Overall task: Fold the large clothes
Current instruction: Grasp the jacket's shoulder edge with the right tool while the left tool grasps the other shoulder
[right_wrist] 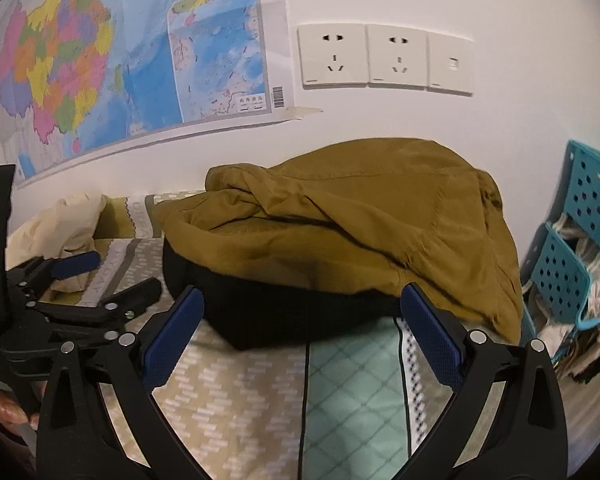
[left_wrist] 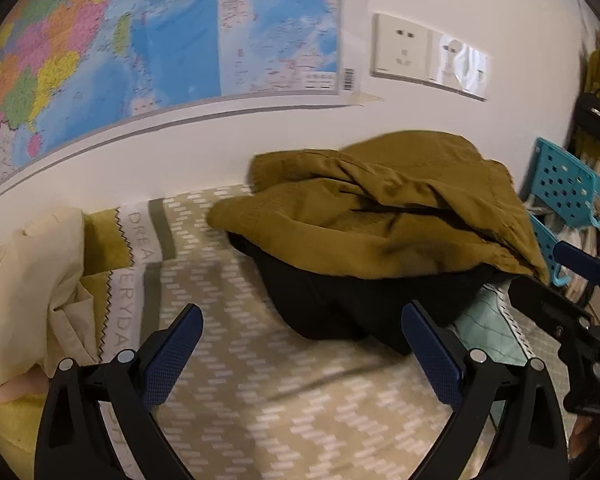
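Left claw [left_wrist: 302, 324] wide, empty, above the beige patterned bedspread [left_wrist: 260, 392]. Right claw [right_wrist: 302, 306] wide, empty, pads flanking the near black edge of the clothes heap without touching. Mustard-brown cloth jacket [right_wrist: 340, 216] lies crumpled over a black garment [right_wrist: 284, 312] on the bed, by the wall. Colourful wall map [right_wrist: 120, 52] behind.

I see a colourful paper wall map [right_wrist: 120, 52] taped to the white wall, three white socket plates [right_wrist: 384, 58] beside it, and turquoise perforated plastic baskets [right_wrist: 580, 232] at right, holding papers.
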Demonstrator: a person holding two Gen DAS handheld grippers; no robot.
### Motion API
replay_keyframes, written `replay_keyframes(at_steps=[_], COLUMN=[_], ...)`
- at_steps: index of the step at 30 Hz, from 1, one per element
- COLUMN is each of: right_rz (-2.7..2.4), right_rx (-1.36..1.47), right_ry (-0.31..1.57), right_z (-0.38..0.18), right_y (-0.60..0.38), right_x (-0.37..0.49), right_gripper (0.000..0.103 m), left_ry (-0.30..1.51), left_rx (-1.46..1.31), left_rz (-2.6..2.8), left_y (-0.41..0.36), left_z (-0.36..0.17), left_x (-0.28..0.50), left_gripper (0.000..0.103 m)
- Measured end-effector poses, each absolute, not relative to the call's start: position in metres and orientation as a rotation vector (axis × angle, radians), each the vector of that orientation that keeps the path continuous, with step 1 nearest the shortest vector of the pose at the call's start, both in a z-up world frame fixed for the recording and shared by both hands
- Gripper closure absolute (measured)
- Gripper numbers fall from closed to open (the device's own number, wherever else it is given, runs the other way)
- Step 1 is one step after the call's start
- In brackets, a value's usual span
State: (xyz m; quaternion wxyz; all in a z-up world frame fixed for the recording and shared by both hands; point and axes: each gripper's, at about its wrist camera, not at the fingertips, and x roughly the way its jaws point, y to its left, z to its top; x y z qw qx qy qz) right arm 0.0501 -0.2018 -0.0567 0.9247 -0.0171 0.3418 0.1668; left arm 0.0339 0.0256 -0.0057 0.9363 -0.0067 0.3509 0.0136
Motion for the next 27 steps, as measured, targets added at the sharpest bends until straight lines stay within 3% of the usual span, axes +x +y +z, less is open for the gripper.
replay_keyframes(at_steps=[8, 16, 17, 18, 21, 25, 26, 27], right_rz=[0.389, 0.379, 0.384, 0.386, 0.457, 0.477, 0.481, 0.483], right_rx=[-0.201, -0.398, -0.424, -0.446, -0.375, -0.234, -0.22, -0.216], right_ry=[0.737, 0.794, 0.803, 0.805, 0.799, 0.711, 0.731, 0.746], right_z=[-0.072, -0.103, -0.107, -0.108, -0.09, -0.047, -0.045, -0.047], right_y=[-0.16, -0.128, -0.125, -0.124, -0.14, -0.181, -0.184, -0.185], right_x=[0.116, 0.185, 0.191, 0.194, 0.197, 0.194, 0.198, 0.201], right_gripper=[0.006, 0.018, 0.029, 0.054, 0.099, 0.098, 0.095, 0.079], left_ry=[0.773, 0.818, 0.82, 0.822, 0.821, 0.802, 0.804, 0.808], left_rx=[-0.069, -0.127, -0.136, -0.14, -0.156, -0.2, -0.207, -0.211], left_rz=[0.107, 0.078, 0.062, 0.054, 0.014, -0.044, -0.058, -0.066], left_y=[0.068, 0.086, 0.086, 0.086, 0.084, 0.085, 0.084, 0.083], left_z=[-0.021, -0.035, -0.036, -0.037, -0.037, -0.033, -0.034, -0.035], left_x=[0.065, 0.082, 0.084, 0.085, 0.089, 0.095, 0.1, 0.103], left_gripper=[0.007, 0.007, 0.007, 0.007, 0.007, 0.007, 0.007, 0.007])
